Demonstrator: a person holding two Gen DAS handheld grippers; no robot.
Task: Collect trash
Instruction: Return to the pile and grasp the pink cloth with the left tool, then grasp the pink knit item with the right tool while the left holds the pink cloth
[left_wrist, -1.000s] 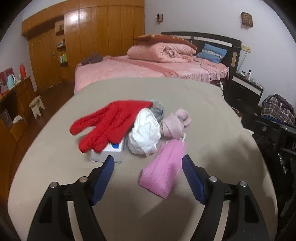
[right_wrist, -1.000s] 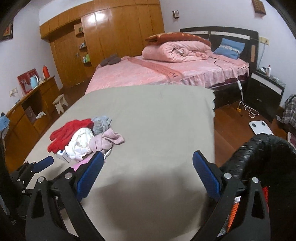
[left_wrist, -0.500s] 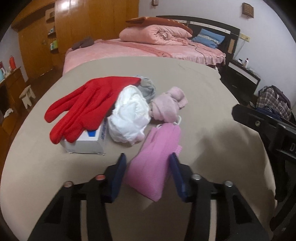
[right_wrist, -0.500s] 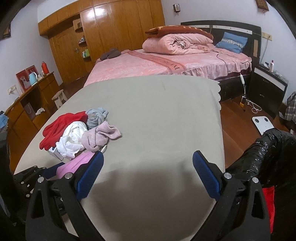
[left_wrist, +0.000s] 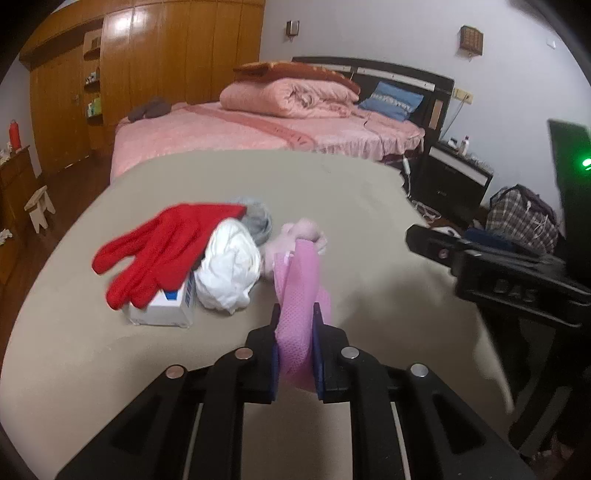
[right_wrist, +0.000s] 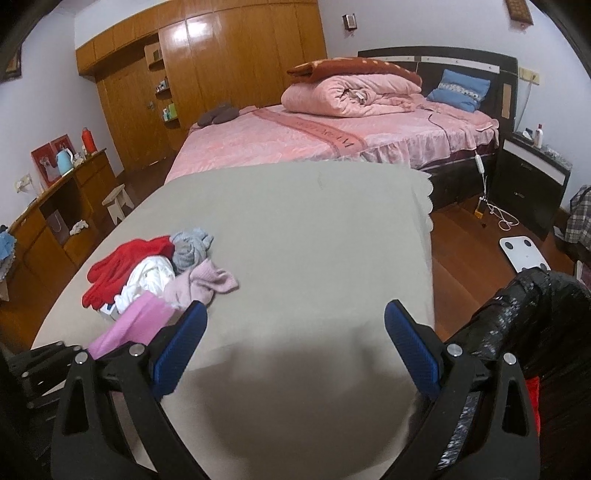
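A red glove (left_wrist: 162, 247), a white crumpled wad (left_wrist: 229, 273) and a pink mesh mask (left_wrist: 299, 295) lie on the plain beige table (left_wrist: 332, 192); the black bag (right_wrist: 535, 314) glistens; the tool pads (right_wrist: 410, 350) are blue.

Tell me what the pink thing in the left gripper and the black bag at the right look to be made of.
Pink thing: apparently soft mesh fabric, matte; fine dotted holes, folds limply between the left gripper fingers. Black bag: likely thin plastic film, glossy; crinkles catch light.
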